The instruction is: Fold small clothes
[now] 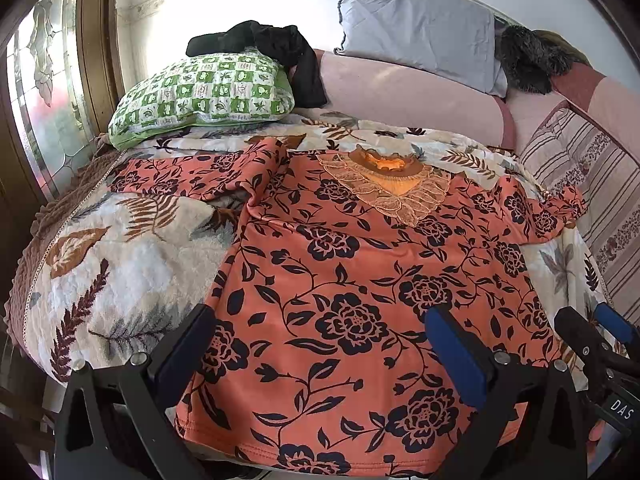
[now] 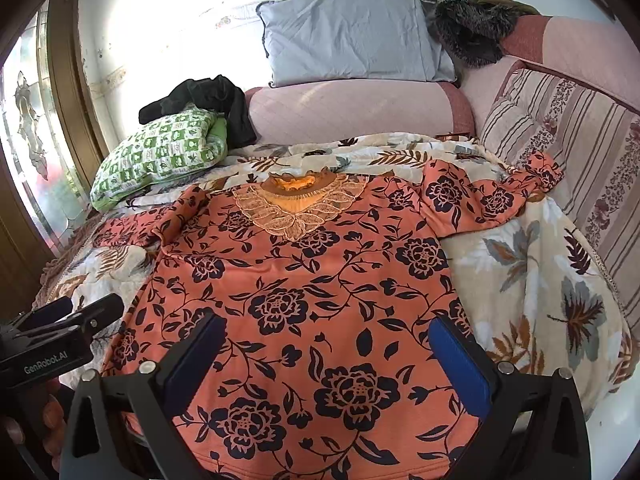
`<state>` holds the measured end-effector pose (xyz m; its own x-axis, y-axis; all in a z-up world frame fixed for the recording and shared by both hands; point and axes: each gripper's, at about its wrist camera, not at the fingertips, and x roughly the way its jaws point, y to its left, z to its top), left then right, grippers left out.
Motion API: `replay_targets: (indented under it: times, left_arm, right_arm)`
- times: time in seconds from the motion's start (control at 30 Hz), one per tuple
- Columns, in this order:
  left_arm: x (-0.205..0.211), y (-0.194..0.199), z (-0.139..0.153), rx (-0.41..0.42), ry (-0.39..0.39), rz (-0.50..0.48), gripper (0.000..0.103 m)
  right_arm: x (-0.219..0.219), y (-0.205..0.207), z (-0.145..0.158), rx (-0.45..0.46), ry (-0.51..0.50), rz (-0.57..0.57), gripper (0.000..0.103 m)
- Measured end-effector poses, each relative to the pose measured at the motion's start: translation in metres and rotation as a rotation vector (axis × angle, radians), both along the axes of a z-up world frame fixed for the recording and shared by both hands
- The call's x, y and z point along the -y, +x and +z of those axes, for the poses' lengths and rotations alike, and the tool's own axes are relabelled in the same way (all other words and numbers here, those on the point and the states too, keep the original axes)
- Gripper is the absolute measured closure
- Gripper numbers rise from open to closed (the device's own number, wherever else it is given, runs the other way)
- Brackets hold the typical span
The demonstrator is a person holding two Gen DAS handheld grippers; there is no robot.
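Observation:
An orange top [image 1: 340,264] [image 2: 304,280] with black flowers lies spread face up on a leaf-print blanket [image 1: 120,248] [image 2: 540,280]. Its lace collar [image 1: 392,184] [image 2: 296,204] points away from me and its hem is nearest. One sleeve [image 1: 192,176] stretches out left, while the other sleeve [image 2: 492,196] lies bunched at the right. My left gripper [image 1: 320,320] hangs open over the hem's left part, nothing between its fingers. My right gripper [image 2: 326,322] hangs open over the hem's right part, also holding nothing. Each shows in the other's view: right gripper [image 1: 592,320], left gripper [image 2: 80,308].
A green checked pillow [image 1: 200,92] with a black garment [image 1: 272,44] on it lies at the back left. Behind the top are a pink bolster [image 1: 400,96] and a grey pillow [image 1: 416,28]. A striped cushion [image 2: 580,152] lines the right side. A glazed door [image 1: 48,92] stands at the left.

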<state>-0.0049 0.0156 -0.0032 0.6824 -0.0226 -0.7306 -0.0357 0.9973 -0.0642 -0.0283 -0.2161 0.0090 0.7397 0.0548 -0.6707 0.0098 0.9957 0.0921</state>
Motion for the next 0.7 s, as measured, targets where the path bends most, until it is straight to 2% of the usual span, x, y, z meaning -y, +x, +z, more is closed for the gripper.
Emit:
replay_targets:
  times: [0.7]
  left_arm:
    - [-0.0021, -0.0005, 0.0003, 0.001, 0.005, 0.000, 0.000]
  right_arm:
    - [-0.0038, 0.0002, 0.0067, 0.016, 0.000, 0.010, 0.000]
